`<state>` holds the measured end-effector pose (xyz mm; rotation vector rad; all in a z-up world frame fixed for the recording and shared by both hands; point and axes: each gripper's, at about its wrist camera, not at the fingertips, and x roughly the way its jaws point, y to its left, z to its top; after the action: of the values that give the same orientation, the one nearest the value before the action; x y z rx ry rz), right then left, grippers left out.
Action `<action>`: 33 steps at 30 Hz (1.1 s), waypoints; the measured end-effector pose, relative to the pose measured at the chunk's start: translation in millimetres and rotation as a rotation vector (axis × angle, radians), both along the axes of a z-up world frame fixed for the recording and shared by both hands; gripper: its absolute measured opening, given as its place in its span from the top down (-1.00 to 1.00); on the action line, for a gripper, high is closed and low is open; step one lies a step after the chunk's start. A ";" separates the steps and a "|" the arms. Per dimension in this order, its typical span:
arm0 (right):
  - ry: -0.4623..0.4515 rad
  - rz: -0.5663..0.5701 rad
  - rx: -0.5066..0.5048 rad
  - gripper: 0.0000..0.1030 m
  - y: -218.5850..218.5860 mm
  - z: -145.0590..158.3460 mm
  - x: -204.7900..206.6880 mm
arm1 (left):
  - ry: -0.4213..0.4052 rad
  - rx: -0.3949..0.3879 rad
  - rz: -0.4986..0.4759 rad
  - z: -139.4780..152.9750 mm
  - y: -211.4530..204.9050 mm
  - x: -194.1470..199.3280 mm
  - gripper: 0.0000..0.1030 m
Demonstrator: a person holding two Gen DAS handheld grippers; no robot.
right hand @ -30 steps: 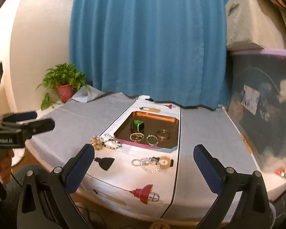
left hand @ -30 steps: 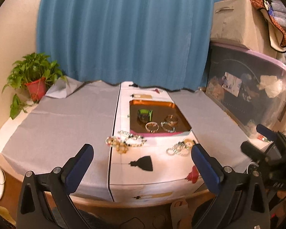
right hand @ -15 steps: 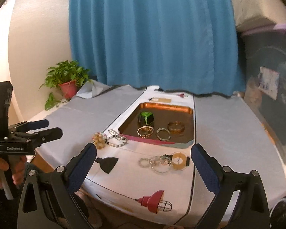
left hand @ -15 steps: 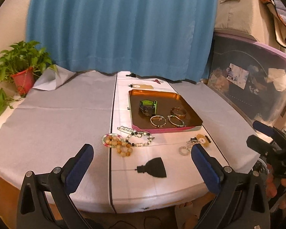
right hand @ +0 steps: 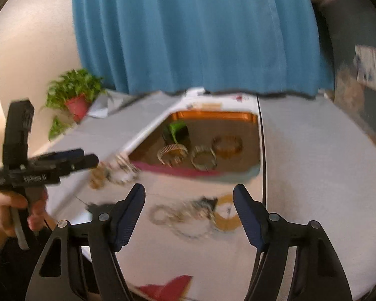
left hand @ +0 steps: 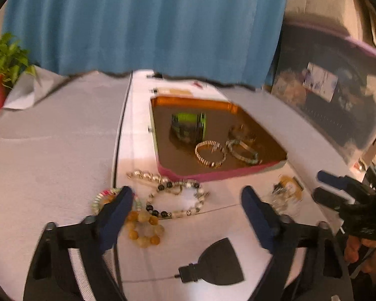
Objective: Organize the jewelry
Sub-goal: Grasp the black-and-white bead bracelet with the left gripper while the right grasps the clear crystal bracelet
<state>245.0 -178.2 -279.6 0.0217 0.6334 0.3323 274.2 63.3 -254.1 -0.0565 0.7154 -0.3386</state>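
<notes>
Left wrist: tray (left hand: 203,176) holds green watch (left hand: 189,126), three bracelets (left hand: 210,153).

Glossy metal tray (left hand: 195,101), beaded bracelets (left hand: 174,198)

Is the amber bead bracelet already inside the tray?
No. In the left wrist view the amber bead bracelet lies on the white cloth in front of the tray, outside its pink rim.
</notes>
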 end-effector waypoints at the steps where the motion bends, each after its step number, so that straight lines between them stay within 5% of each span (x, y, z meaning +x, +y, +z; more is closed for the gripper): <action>1: 0.038 -0.006 -0.017 -0.05 -0.1 -9.6 6.3 | 0.016 0.021 0.004 -5.3 -1.8 4.1 -0.30; 2: 0.080 -0.014 -0.035 0.14 0.5 -19.4 13.5 | 0.031 0.039 0.008 -9.1 -3.8 8.2 -0.13; 8: 0.162 0.015 -0.005 0.16 -3.1 -36.3 30.2 | 0.083 0.092 0.023 -23.7 -5.8 24.0 0.11; 14: 0.145 0.026 -0.073 0.27 8.4 -37.5 29.7 | 0.086 0.190 0.045 -33.4 -15.7 35.1 0.12; 16: 0.131 0.020 -0.129 0.35 14.8 -38.3 29.8 | 0.084 0.183 0.051 -32.9 -14.5 37.4 0.33; 18: 0.116 0.021 -0.169 0.38 19.5 -39.5 29.3 | 0.075 0.184 0.045 -32.4 -17.2 36.8 0.78; 20: 0.109 0.029 -0.174 0.48 20.6 -39.5 30.3 | 0.071 0.188 0.032 -32.5 -20.2 34.9 0.89; 21: 0.110 0.025 -0.177 0.77 19.4 -39.6 31.1 | 0.079 0.160 0.012 -32.2 -20.0 33.0 0.89; 22: 0.104 -0.003 -0.203 0.84 17.8 -39.6 31.5 | 0.092 0.111 -0.016 -31.0 -19.8 31.0 0.89; 25: 0.136 -0.012 -0.117 0.84 6.7 -37.5 31.2 | 0.082 0.049 -0.072 -21.1 -22.9 17.0 0.89; 33: 0.102 -0.022 -0.084 0.81 -2.1 -23.2 -3.4 | 0.109 -0.002 -0.084 -14.6 -12.3 -28.9 0.89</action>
<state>241.6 -180.3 -302.8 -0.0349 0.7475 0.2842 245.4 51.0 -268.6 -0.0475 0.8273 -0.4189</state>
